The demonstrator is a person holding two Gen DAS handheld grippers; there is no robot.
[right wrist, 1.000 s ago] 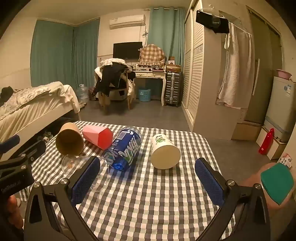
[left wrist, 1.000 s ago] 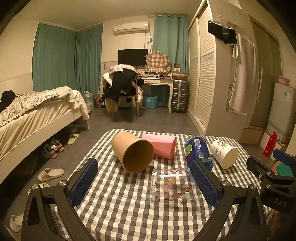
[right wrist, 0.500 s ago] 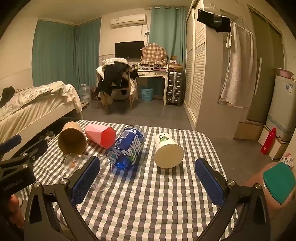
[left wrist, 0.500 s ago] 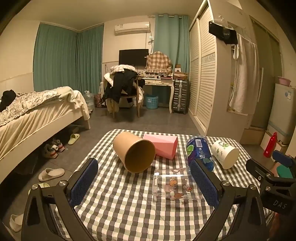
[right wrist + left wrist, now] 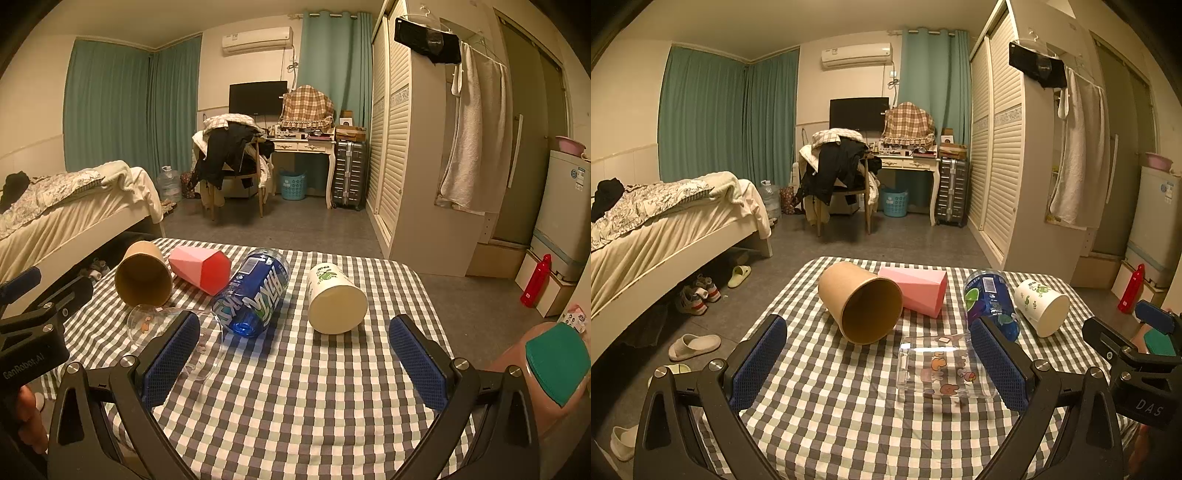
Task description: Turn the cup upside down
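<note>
Five cups lie tipped on the table [image 5: 820, 413]; the clear cup [image 5: 942, 369] rests just ahead of the wide-open, empty left gripper [image 5: 879, 363], the right gripper [image 5: 295, 358] equally spread and empty.

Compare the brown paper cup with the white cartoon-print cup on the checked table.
The brown paper cup is plain kraft brown; the white cup carries a green cartoon print. The brown cup looks wider at the mouth, and its hollow inside shows in the left wrist view; the white cup's facing end looks flat and pale. The brown cup lies against the pink cup, the white cup alone beside the blue bottle. Both lie on their sides, unheld.
</note>
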